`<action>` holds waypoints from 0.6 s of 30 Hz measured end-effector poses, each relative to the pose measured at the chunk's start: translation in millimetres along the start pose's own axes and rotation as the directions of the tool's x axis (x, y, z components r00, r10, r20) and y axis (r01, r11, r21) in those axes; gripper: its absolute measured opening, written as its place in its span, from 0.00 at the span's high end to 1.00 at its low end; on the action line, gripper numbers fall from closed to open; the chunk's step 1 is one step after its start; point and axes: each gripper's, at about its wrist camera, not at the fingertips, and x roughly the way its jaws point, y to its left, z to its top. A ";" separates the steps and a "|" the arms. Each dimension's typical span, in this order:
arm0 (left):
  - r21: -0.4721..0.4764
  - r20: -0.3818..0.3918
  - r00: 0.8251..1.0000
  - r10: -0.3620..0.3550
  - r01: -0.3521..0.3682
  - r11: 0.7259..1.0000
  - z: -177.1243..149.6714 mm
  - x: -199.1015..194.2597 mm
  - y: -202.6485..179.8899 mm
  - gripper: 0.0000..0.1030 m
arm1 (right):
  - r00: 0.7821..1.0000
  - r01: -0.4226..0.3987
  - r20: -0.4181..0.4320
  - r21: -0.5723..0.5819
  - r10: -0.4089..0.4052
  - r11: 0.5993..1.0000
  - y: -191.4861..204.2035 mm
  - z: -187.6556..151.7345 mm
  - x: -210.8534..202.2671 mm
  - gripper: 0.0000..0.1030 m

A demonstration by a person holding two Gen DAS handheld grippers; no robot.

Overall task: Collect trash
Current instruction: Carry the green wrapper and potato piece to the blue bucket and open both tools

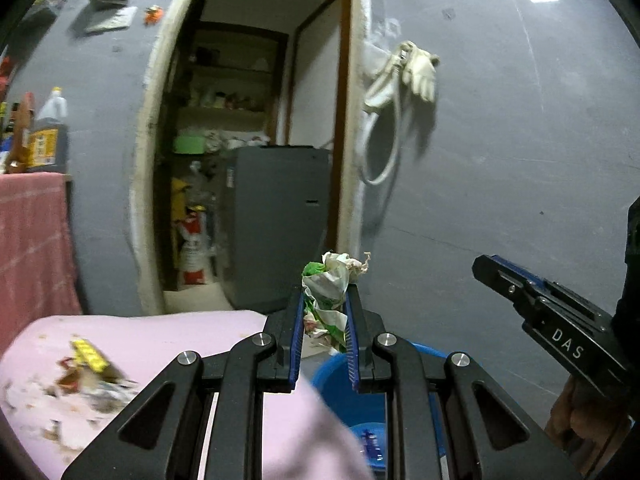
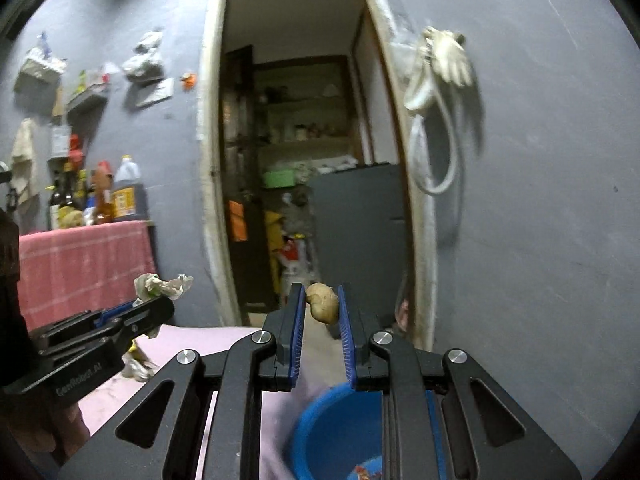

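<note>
My left gripper is shut on a crumpled green and white wrapper, held up in front of a doorway. In the right wrist view the same left gripper comes in from the left with the wrapper sticking out of its tips. My right gripper is shut on a small brown lump of trash; in the left wrist view the right gripper shows side-on at the right. A blue bucket stands below both grippers, with some trash inside. More scraps lie on a pink surface.
A grey wall stands ahead with an open doorway into a storeroom holding a grey cabinet. Gloves and a hose hang right of the door. Bottles stand on a shelf over a red cloth at left.
</note>
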 end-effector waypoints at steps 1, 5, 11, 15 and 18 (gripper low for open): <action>0.000 -0.012 1.000 -0.009 0.009 1.000 -2.2 6.1 -4.8 0.85 | 1.000 0.012 -0.008 0.010 -0.012 1.000 -7.9 -1.3 0.0 0.86; -0.011 -0.077 0.996 -0.048 0.048 0.999 -9.3 35.0 -22.1 0.85 | 0.996 0.058 -0.066 0.050 -0.054 0.997 -34.1 -11.5 4.3 0.86; -0.038 -0.171 0.982 -0.080 0.074 0.996 -20.5 68.2 -33.2 0.85 | 0.981 0.102 -0.174 0.105 -0.083 0.989 -60.4 -28.4 15.6 0.85; -0.064 -0.251 0.964 -0.089 0.075 0.995 -30.5 88.3 -33.0 0.85 | 0.967 0.110 -0.242 0.143 -0.073 0.984 -73.3 -39.0 27.1 0.85; -0.078 -0.295 0.952 -0.089 0.069 0.995 -39.5 96.7 -32.1 0.85 | 0.958 0.108 -0.280 0.172 -0.057 0.979 -76.9 -44.4 33.2 0.83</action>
